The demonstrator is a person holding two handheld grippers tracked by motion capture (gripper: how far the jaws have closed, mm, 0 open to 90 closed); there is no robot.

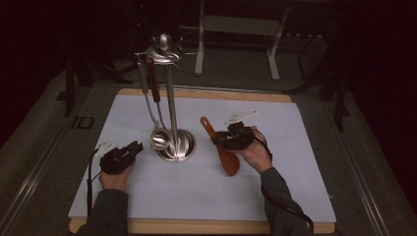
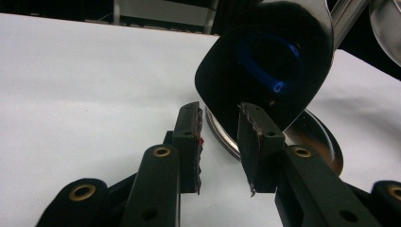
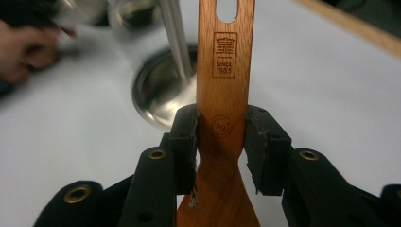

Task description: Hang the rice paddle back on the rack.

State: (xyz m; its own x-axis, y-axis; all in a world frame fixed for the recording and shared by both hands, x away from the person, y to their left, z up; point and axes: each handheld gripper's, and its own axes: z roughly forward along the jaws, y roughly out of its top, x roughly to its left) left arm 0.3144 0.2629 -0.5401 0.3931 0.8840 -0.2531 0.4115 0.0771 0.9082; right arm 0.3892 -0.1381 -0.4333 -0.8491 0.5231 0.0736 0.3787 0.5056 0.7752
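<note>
Holding the wooden spatula [image 1: 222, 143] by its handle, the right gripper [image 1: 220, 139] has its jaws closed on the narrow neck where handle widens into blade, as the right gripper view shows with both pads pressed to the wood [image 3: 222, 127]. In the high view the spatula's long axis runs from near-right to far-left: the blade hangs toward the person, the handle end with its hanging slot [image 3: 226, 10] points up and toward the utensil stand [image 1: 169, 98]. That stand is just left of the spatula, its hook ring [image 1: 164, 51] high above the base [image 1: 177, 146], so the slot must travel up and leftward to reach a hook. A ladle [image 1: 158, 118] already hangs on the stand's left side. The left gripper [image 1: 133, 149] rests near the base's left edge, jaws parted and gripping nothing, aimed at the base. The right hand is clearly the nearer one to the spatula, and the one suited to the hanging.
</note>
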